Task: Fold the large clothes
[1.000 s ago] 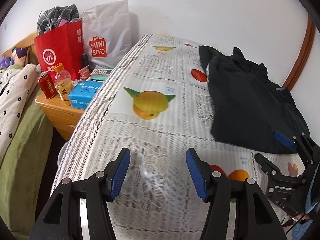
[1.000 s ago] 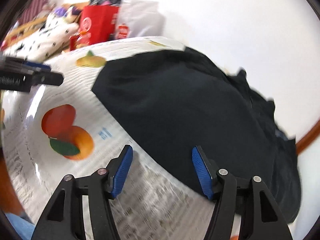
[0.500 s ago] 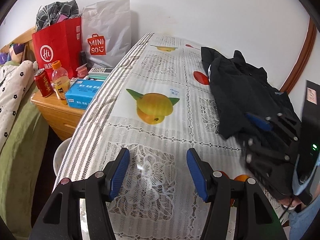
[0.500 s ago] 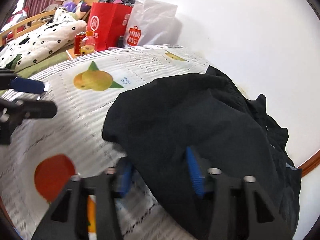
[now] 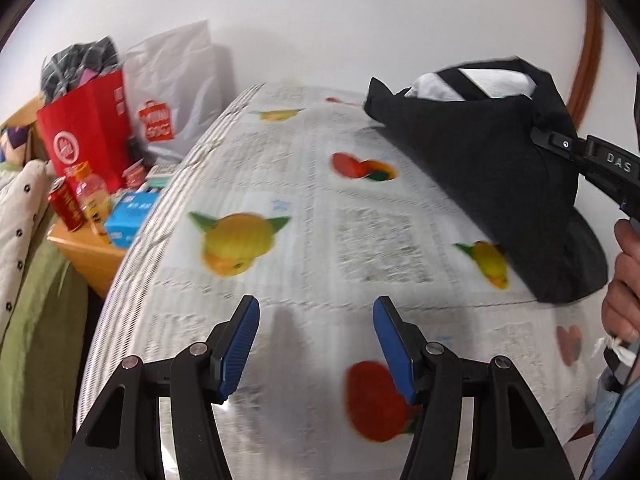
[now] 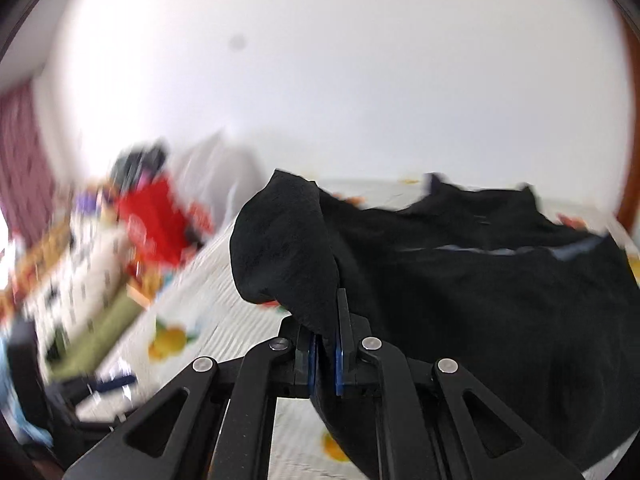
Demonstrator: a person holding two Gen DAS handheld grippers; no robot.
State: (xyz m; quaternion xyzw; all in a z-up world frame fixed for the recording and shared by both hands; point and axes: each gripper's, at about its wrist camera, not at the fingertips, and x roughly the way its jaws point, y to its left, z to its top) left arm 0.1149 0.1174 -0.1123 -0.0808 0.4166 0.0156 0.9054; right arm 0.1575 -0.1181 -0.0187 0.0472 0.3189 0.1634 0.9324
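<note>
A large black garment (image 5: 492, 160) lies at the right side of a table with a fruit-print cloth (image 5: 320, 220). My right gripper (image 6: 325, 354) is shut on an edge of the black garment (image 6: 480, 300) and holds it lifted above the table; a flap hangs over its fingers. In the left wrist view the right gripper (image 5: 560, 145) shows at the right edge with the cloth raised in a peak. My left gripper (image 5: 315, 346) is open and empty, low over the near part of the table, left of the garment.
A wooden nightstand (image 5: 86, 250) left of the table holds a red bag (image 5: 86, 132), a white Miniso bag (image 5: 172, 92), a bottle, a can and a blue box (image 5: 130, 218). A bed (image 5: 24, 240) is at far left. A white wall is behind the table.
My right gripper has closed on the garment's edge and lifted it off the table. My left gripper stays open and has shifted slightly forward over the table.
</note>
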